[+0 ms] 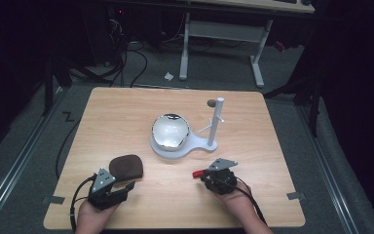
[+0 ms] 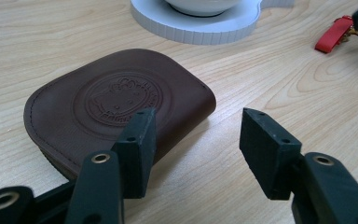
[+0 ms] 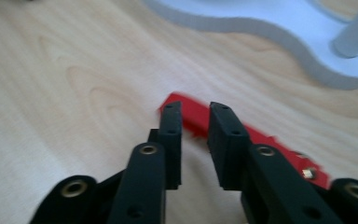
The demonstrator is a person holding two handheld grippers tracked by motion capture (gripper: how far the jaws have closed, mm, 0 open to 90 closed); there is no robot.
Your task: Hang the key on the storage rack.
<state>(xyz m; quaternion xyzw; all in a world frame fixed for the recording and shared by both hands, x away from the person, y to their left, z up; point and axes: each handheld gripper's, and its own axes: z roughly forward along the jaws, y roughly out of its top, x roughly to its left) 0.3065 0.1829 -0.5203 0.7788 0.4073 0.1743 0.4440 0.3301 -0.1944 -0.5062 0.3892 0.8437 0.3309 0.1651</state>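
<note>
Nearest you, your left gripper (image 1: pixel 126 186) hovers with fingers apart beside a brown pouch (image 1: pixel 126 166) on the table (image 1: pixel 126 122). Your right gripper (image 3: pixel 195 137) has fingers slightly apart over a red strap (image 3: pixel 200 116), not yet clamped. Beyond sits a bowl (image 1: pixel 170 130) on a stand (image 1: pixel 209 142).

The high view looks down over the table (image 1: pixel 126 105); both gripper views skim it closely, sharing the white stand (image 2: pixel 200 29).
</note>
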